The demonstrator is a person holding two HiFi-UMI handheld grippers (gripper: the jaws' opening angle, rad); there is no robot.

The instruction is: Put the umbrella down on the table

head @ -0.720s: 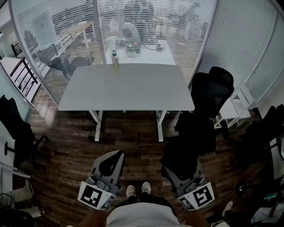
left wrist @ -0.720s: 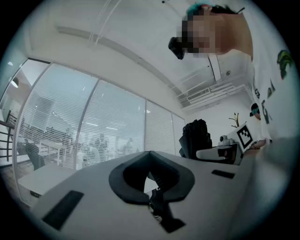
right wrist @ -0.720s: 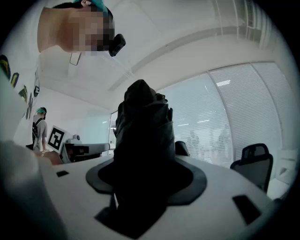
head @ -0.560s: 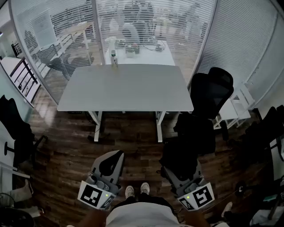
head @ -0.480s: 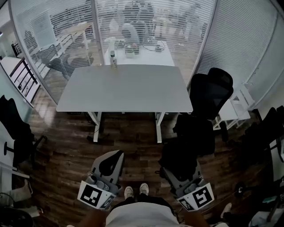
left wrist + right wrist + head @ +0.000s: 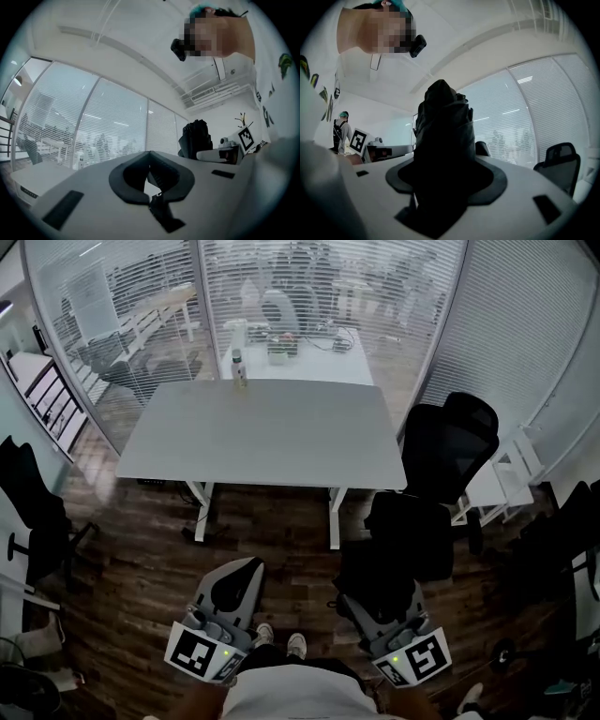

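Note:
In the right gripper view a black folded umbrella [image 6: 443, 136] fills the middle, and my right gripper [image 6: 440, 187] is shut on it. The head view shows the umbrella [image 6: 375, 573] as a dark bundle sticking out ahead of the right gripper [image 6: 370, 607], low and right, over the wooden floor. My left gripper [image 6: 239, 582] hangs low and left, shut with nothing in it [image 6: 151, 180]. The grey table [image 6: 262, 432] stands ahead of both grippers, well beyond them. The left gripper view catches the umbrella [image 6: 194, 138] off to its right.
A small bottle [image 6: 238, 367] stands at the table's far edge. A black office chair [image 6: 450, 442] sits at the table's right end, with another dark seat [image 6: 417, 526] nearer me. Glass walls with blinds [image 6: 309, 287] stand behind the table. A dark chair [image 6: 28, 502] is at far left.
The head view has shifted a little and my shoes have edged left. Both grippers keep their places, and the umbrella stays in the right one.

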